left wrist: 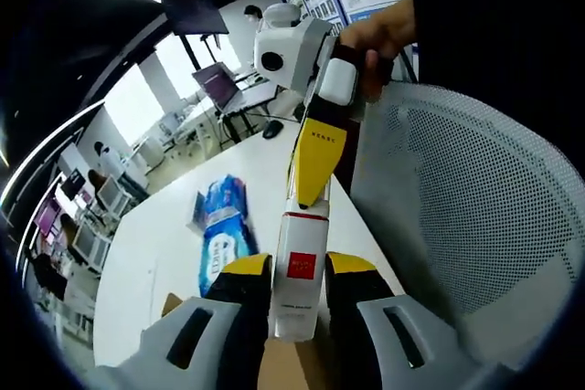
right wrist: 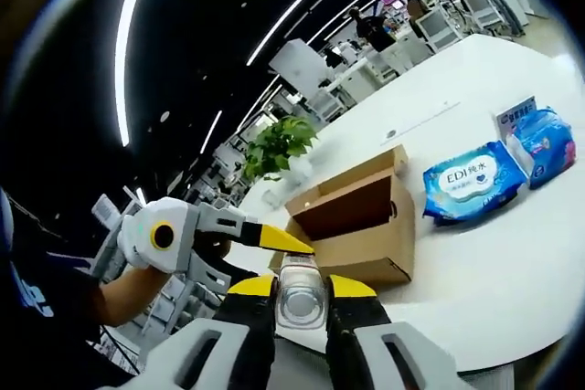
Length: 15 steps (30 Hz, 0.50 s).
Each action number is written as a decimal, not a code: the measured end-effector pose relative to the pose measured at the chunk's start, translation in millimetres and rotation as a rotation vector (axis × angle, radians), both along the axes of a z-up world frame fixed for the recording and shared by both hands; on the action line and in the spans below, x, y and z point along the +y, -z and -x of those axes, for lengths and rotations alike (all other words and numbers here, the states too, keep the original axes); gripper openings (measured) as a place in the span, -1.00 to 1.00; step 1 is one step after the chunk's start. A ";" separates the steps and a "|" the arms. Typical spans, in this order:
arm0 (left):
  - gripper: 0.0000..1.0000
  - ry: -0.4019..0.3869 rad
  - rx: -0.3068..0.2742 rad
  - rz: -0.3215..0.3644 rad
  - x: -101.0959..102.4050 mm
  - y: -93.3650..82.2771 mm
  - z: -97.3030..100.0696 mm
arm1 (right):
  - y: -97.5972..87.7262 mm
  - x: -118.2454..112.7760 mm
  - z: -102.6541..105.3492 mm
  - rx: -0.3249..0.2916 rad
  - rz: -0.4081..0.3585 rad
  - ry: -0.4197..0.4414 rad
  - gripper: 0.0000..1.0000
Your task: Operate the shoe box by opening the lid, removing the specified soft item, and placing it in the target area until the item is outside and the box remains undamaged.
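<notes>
My left gripper (left wrist: 300, 267) is shut on the near end of a slim white pack with a red label (left wrist: 301, 244). My right gripper (left wrist: 306, 198), held by a hand (left wrist: 384, 34), comes in from above with a yellow jaw on the pack's far end. In the right gripper view, my right gripper (right wrist: 300, 288) is shut on the pale end of the same pack (right wrist: 300, 303), held in the air. My left gripper (right wrist: 302, 248) reaches in from the left. The brown cardboard shoe box (right wrist: 366, 244) stands behind on the white table (right wrist: 512, 262), lid up.
A blue wipes pack (right wrist: 471, 180) and a second blue pack (right wrist: 548, 143) lie right of the box; one wipes pack (left wrist: 224, 226) lies on the table. A potted plant (right wrist: 283, 143) stands behind the box. A white mesh chair (left wrist: 475, 198) is close on the right. Office desks fill the background.
</notes>
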<state>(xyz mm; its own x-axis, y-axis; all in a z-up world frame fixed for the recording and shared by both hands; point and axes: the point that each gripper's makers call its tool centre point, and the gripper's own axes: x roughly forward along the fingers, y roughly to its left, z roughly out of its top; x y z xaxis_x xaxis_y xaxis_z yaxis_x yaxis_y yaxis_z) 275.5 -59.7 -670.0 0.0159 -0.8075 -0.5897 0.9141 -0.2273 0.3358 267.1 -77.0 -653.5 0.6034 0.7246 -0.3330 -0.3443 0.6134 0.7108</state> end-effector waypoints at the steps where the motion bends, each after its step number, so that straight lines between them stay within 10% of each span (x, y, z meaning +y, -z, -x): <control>1: -0.50 0.000 -0.003 0.001 0.0 0.0 -0.5 | 0.3 0.4 -0.1 0.001 0.004 -0.004 -0.69; 15: -0.31 -0.074 0.010 0.009 10.5 2.6 -13.1 | -0.5 -5.5 -9.1 -0.005 0.049 -0.030 -0.70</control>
<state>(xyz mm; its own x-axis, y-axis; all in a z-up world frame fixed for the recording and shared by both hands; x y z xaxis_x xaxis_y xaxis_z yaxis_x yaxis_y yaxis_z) 288.5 -49.2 -672.6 0.0698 -0.8095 -0.5830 0.9316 -0.1561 0.3283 276.3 -82.6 -653.0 0.5838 0.7251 -0.3652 -0.3664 0.6367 0.6785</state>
